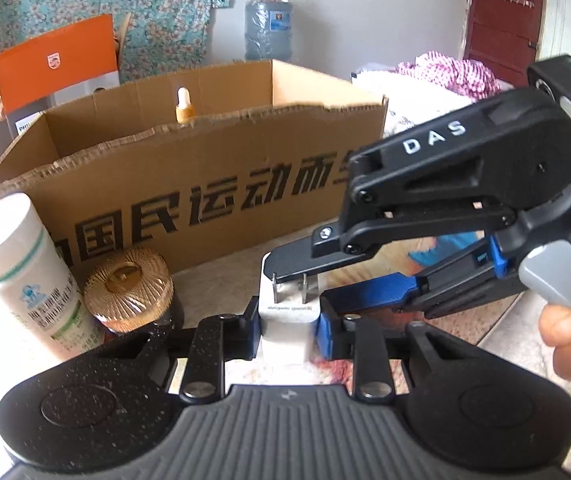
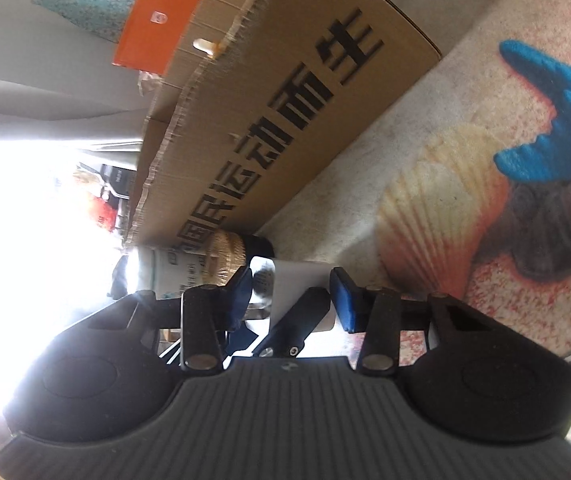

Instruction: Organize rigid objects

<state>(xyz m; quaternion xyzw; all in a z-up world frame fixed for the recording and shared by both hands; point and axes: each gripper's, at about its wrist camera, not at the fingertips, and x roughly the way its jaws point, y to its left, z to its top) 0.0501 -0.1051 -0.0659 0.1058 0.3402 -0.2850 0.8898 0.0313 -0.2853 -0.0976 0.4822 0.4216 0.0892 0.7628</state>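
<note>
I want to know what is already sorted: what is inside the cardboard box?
Inside the cardboard box only the top of a dropper bottle shows above the near wall. That wall hides the box floor, so anything else inside cannot be seen.
</note>
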